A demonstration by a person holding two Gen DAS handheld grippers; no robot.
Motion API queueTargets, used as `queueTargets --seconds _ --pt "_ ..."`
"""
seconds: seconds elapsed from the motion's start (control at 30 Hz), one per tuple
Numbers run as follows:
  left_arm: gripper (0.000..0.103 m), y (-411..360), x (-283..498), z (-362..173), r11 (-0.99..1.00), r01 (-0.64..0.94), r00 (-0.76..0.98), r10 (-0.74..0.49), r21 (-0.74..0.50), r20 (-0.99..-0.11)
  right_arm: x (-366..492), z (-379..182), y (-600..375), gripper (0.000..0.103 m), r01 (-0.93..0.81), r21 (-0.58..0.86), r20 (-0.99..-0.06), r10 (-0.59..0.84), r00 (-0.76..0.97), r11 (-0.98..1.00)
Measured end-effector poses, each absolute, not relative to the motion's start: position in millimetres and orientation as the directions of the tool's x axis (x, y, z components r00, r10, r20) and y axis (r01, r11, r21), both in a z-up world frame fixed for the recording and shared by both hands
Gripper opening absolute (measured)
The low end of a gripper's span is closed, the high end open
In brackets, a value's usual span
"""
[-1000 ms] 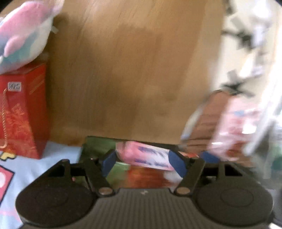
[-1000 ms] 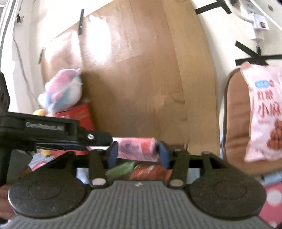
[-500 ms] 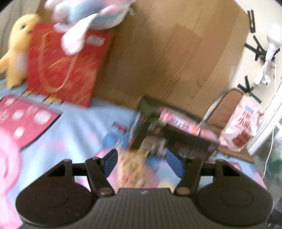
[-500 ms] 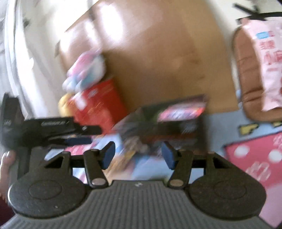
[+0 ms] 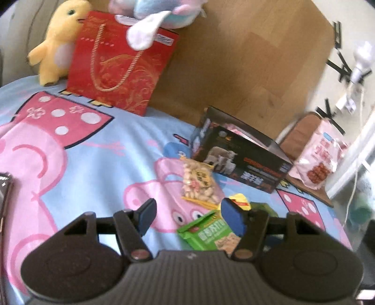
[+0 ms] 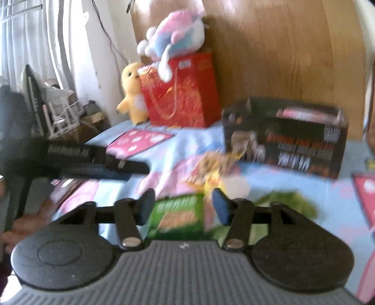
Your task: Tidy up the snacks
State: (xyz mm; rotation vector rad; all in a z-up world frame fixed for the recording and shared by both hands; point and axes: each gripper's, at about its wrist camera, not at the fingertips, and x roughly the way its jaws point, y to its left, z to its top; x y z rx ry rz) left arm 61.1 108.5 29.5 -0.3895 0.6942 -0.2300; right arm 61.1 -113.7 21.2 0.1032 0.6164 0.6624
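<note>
A black cardboard box (image 5: 243,157) stands open on the bed with a pink snack pack (image 5: 234,128) lying inside; the right wrist view shows the box (image 6: 288,143) too. In front lie a clear bag of puffs (image 5: 199,183), a yellow packet (image 5: 241,201) and a green biscuit pack (image 5: 208,234). My left gripper (image 5: 189,214) is open and empty above the sheet, the green pack by its right finger. My right gripper (image 6: 184,207) hovers over the green pack (image 6: 178,215); its jaws are closing, the pack shows between them, and the blurred pads do not visibly press it.
A red gift bag (image 5: 119,68) with a pastel plush (image 5: 161,14) on top and a yellow plush (image 5: 58,40) stand at the back against a wooden board. A pink snack bag (image 5: 321,154) leans on a brown cushion at right. The left gripper's body (image 6: 70,154) crosses the right view.
Both grippers let go of the pink pack, which now lies in the black box. They pulled back and sank toward the loose snacks. The right fingers have narrowed.
</note>
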Motion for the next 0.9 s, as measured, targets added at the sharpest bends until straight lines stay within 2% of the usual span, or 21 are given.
queueTargets --seconds 0.1,0.13,0.17,0.23,0.33,0.4,0.47,0.53,0.57,0.63,0.83,0.9 --pt "0.061 98.1 65.6 27.6 0.898 0.11 0.732 -0.363 -0.425 -0.576 56.8 4.4 -126.8 0.02 -0.484 0.251 -0.56 0.534 0.634 0.838" --pt "0.061 94.5 67.5 27.0 0.898 0.119 0.728 -0.369 -0.424 -0.578 53.4 3.2 -134.6 0.005 -0.45 0.204 -0.561 0.48 0.674 0.87" --pt "0.061 90.3 70.0 26.7 0.9 0.125 0.724 -0.371 -0.418 -0.582 52.3 4.1 -138.7 0.004 -0.412 0.157 -0.567 0.424 0.706 0.897" --pt "0.061 82.3 76.6 28.0 0.901 0.141 0.72 -0.377 -0.41 -0.582 54.0 8.4 -146.7 0.009 -0.348 0.109 -0.564 0.347 0.75 0.931" --pt "0.062 66.8 85.0 30.7 0.913 0.184 0.723 -0.377 -0.365 -0.579 59.3 18.0 -157.2 0.016 -0.354 0.219 -0.526 0.415 0.742 0.909" --pt "0.063 57.4 91.3 29.8 0.918 0.207 0.715 -0.379 -0.339 -0.588 62.3 22.0 -151.1 0.024 -0.384 0.22 -0.503 0.441 0.743 0.897" --pt "0.063 51.2 96.6 28.4 0.914 0.227 0.699 -0.394 -0.337 -0.597 68.3 20.7 -139.2 0.039 -0.411 0.184 -0.504 0.444 0.741 0.893" --pt "0.063 44.7 99.1 27.3 0.913 0.25 0.69 -0.402 -0.323 -0.602 76.3 19.4 -127.8 0.044 -0.444 0.154 -0.52 0.455 0.723 0.883" --pt "0.063 41.8 99.7 26.6 0.914 0.259 0.687 -0.402 -0.313 -0.605 80.1 18.8 -124.6 0.052 -0.46 0.147 -0.527 0.463 0.713 0.876" --pt "0.063 38.0 101.6 24.5 0.914 0.268 0.679 -0.405 -0.306 -0.613 88.3 18.8 -121.6 0.061 -0.479 0.138 -0.528 0.474 0.705 0.867" --pt "0.061 30.4 109.7 19.0 0.91 0.276 0.661 -0.414 -0.31 -0.626 120.9 13.6 -119.9 0.064 -0.513 0.201 -0.572 0.525 0.63 0.834" --pt "0.053 31.7 115.6 15.1 0.91 0.264 0.651 -0.413 -0.321 -0.636 126.0 9.8 -115.0 0.064 -0.527 0.196 -0.584 0.53 0.615 0.827"
